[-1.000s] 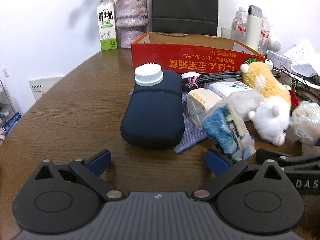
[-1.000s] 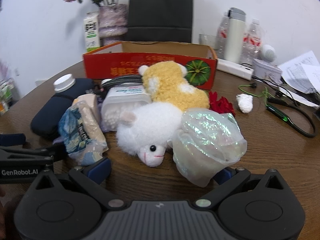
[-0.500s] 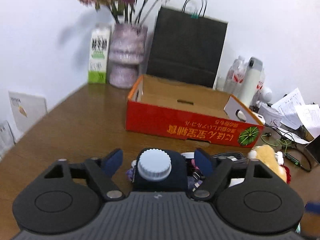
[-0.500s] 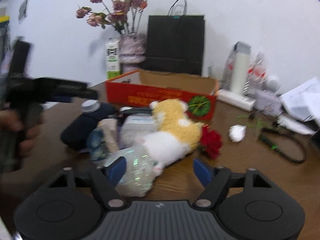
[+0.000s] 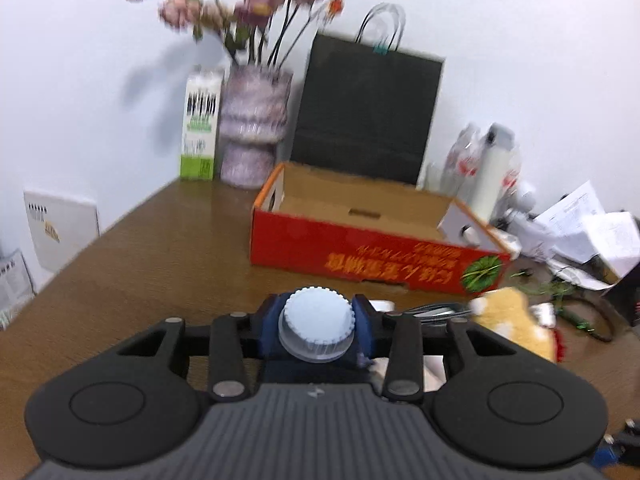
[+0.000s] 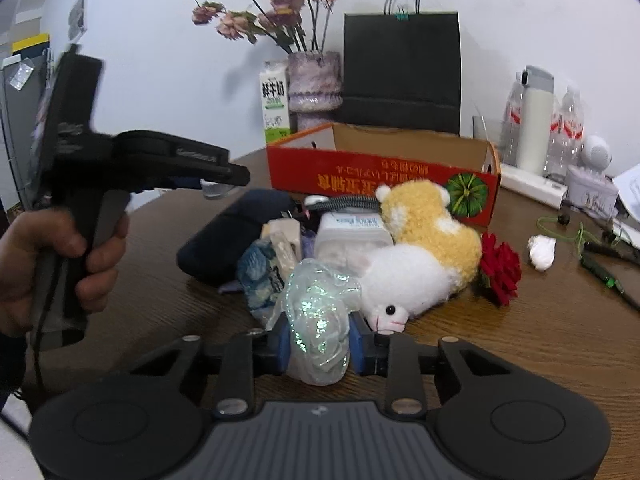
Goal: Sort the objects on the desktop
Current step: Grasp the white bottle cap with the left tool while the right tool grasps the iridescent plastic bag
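Note:
A navy-sleeved bottle (image 5: 316, 320) with a white ribbed cap sits between my left gripper's (image 5: 317, 334) blue pads, which are closing and press its neck. In the right wrist view a hand holds that left gripper (image 6: 236, 176) raised, and the bottle (image 6: 228, 232) slants up from the table. My right gripper (image 6: 320, 344) is closing too, its pads pressing a crumpled iridescent plastic bag (image 6: 316, 308). An open red cardboard box (image 5: 360, 248) stands behind the pile. A white lamb plush (image 6: 404, 280), a yellow plush (image 6: 432, 224), a white tub (image 6: 352, 228) and a blue-white packet (image 6: 260, 268) lie in that pile.
A red rose (image 6: 500, 268) and a white wad (image 6: 542, 250) lie right of the plush toys. Behind the box stand a flower vase (image 6: 314, 88), a milk carton (image 6: 275, 104) and a black paper bag (image 6: 400, 72). Bottles, papers and cables (image 6: 600, 264) crowd the right side.
Both grippers went from wide open to closed: the left onto the bottle's neck, the right onto the iridescent bag. Both rose and tilted up, and the bottle's cap end lifted.

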`<control>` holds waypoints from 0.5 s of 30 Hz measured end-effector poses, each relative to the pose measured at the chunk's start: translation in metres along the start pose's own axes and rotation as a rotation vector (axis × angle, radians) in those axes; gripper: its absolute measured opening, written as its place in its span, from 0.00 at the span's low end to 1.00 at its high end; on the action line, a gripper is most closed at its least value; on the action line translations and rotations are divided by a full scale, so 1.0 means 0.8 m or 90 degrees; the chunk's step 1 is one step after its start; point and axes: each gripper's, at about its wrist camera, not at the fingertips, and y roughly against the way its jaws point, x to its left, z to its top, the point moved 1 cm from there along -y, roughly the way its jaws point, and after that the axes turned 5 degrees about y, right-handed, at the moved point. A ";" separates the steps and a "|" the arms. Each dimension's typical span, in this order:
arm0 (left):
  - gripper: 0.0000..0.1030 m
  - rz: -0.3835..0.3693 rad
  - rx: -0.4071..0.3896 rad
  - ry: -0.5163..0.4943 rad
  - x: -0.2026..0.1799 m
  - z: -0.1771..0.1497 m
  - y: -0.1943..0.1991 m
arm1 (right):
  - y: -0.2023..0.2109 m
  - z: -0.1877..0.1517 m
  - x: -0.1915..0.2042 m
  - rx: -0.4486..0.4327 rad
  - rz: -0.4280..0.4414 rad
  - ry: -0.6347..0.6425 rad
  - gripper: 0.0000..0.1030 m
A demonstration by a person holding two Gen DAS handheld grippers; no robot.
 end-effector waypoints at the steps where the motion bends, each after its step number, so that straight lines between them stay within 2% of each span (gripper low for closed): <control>1: 0.39 -0.007 -0.013 -0.002 -0.001 -0.001 0.019 | 0.008 0.002 0.002 -0.008 -0.007 0.001 0.26; 3: 0.39 -0.016 -0.030 -0.001 -0.004 -0.005 0.049 | 0.024 0.006 0.005 -0.026 -0.024 0.006 0.26; 8: 0.39 -0.035 -0.034 0.003 -0.008 -0.026 0.111 | 0.061 0.004 0.015 -0.062 -0.066 0.003 0.26; 15: 0.39 -0.032 -0.055 -0.048 -0.026 -0.078 0.174 | 0.115 -0.017 0.035 -0.128 -0.101 -0.006 0.26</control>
